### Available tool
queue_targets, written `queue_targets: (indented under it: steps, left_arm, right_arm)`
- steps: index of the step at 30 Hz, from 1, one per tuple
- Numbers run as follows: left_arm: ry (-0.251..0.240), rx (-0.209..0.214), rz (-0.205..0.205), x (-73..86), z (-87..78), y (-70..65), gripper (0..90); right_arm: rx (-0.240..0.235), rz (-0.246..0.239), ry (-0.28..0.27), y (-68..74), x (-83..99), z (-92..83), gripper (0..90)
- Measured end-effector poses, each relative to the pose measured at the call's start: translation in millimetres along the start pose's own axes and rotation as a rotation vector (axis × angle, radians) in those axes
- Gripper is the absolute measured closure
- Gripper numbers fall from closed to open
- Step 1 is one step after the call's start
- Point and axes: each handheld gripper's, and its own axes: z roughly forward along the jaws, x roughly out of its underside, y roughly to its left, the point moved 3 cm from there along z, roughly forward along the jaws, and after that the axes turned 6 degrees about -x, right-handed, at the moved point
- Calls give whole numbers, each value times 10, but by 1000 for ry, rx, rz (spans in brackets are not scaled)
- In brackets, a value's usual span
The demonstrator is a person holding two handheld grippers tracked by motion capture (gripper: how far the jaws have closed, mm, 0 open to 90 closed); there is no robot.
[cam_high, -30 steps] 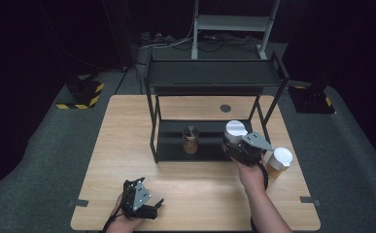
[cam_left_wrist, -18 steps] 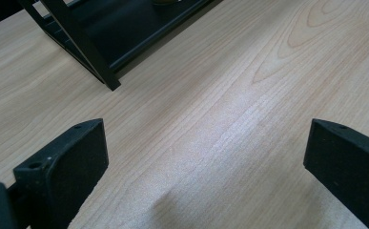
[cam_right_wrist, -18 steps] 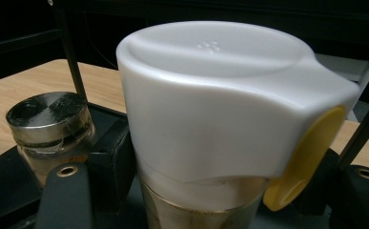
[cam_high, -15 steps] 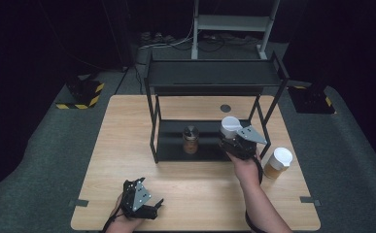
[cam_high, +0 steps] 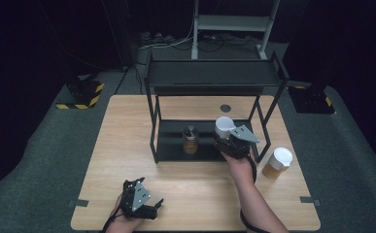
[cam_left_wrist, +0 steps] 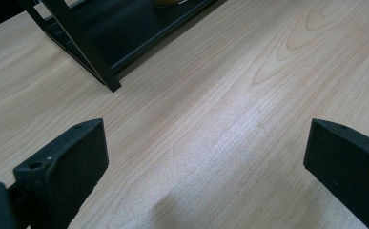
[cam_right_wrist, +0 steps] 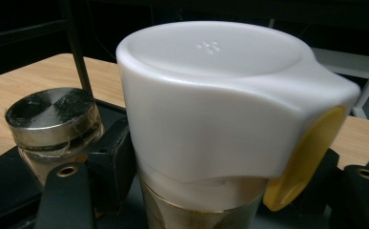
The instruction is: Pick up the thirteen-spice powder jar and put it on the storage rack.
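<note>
Gripping a white-lidded jar (cam_right_wrist: pixel 220 119) just below its lid, the right claw (cam_high: pixel 234 141) holds it at the front of the black rack's (cam_high: pixel 214 77) lower shelf, beside a metal-capped jar (cam_high: pixel 191 140) already standing there. It looks close to being set down. A second white-lidded jar (cam_high: pixel 278 162) waits on the desk (cam_high: pixel 127 136). The left claw (cam_high: pixel 142 201) rests released near the desk's front edge.

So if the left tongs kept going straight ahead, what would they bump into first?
Probably the front leg of the black rack, just past the bare wooden table. The left tongs stand open and empty, though depth is hard to judge.
</note>
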Motion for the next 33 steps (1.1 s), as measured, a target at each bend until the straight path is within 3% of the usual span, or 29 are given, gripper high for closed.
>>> queue_targets:
  steps: [19, 33]
  left_arm:
    - [-13, 3, -13, 21, -9, 14, 15]
    - [-10, 2, -12, 18, -8, 10, 15]
  right_arm:
    - [-29, 15, 33, 123, 133, 224, 303]
    - [-32, 17, 37, 167, 186, 277, 303]
